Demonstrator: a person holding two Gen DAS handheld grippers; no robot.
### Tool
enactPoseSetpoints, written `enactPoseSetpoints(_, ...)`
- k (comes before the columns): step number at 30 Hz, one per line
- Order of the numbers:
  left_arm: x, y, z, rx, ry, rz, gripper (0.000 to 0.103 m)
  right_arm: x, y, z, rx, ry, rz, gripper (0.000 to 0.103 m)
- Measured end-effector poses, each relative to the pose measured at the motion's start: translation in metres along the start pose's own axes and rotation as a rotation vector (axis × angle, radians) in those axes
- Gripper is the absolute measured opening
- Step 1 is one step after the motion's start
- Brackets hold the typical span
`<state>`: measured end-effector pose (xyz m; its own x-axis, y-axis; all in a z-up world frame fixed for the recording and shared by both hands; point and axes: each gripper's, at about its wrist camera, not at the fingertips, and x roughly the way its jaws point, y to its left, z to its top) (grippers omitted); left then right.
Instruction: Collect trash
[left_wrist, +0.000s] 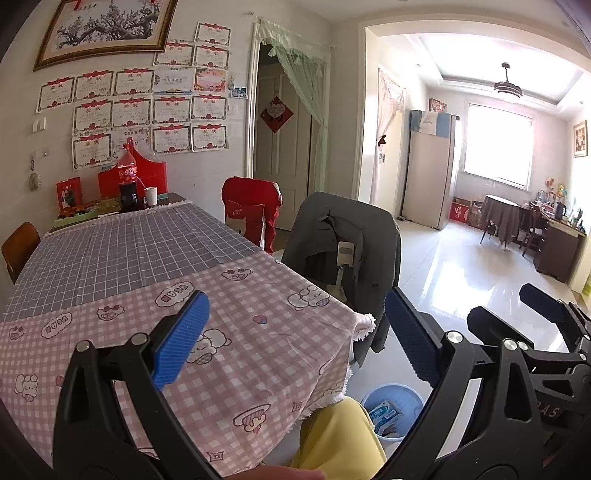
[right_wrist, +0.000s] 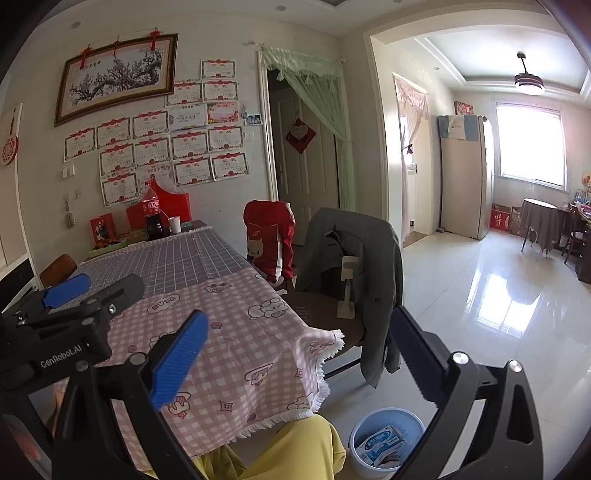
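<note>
Pink-checked cloth (left_wrist: 258, 332) covers the near end of the table, w/ nothing on it for me to pick up; my left tongs (left_wrist: 295, 332) and right tongs (right_wrist: 295, 354) both hang above its corner, blue pads wide apart and gripping nothing. Trash sits already in the pale blue bin (right_wrist: 384, 417) on the floor by my knee, just off the table corner: a blue-and-white carton (right_wrist: 384, 441) lies inside. I judge the bin is parked there so drops from the table edge are short. Far end of the table, on the grey grid cloth, stand a cola bottle (left_wrist: 127, 181) and a paper cup (left_wrist: 150, 195), against the wall; whether either counts as trash I can't tell. A grey jacket (right_wrist: 351, 258) drapes the nearest chair, prob. just parked there.
</note>
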<state>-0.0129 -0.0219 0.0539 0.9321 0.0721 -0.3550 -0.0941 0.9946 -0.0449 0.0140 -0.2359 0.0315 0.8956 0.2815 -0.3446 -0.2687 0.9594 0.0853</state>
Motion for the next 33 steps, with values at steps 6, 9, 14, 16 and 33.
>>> enactPoseSetpoints(6, -0.0002, -0.0003, -0.0001, 0.003, -0.002, 0.007, 0.094, 0.0008, 0.0021, -0.0003, 0.009, 0.002, -0.004, 0.097)
enactPoseSetpoints(9, -0.0006, 0.0004, -0.0006, 0.006, -0.002, 0.010, 0.094, 0.0009, 0.0040, -0.0011, -0.001, 0.002, -0.008, 0.097)
enactPoseSetpoints(14, -0.0007, 0.0016, -0.0005, 0.005, -0.002, 0.014, 0.094, 0.0013, 0.0052, -0.0008, -0.007, -0.002, -0.014, 0.097)
enactPoseSetpoints(16, -0.0015, 0.0020, -0.0005, 0.007, -0.003, 0.007, 0.095, 0.0007, 0.0054, -0.0011, -0.009, -0.005, -0.020, 0.097)
enactPoseSetpoints(33, 0.0003, 0.0047, 0.0006, 0.010, 0.011, 0.010, 0.096, 0.0024, 0.0042, -0.0021, -0.007, 0.004, -0.034, 0.097)
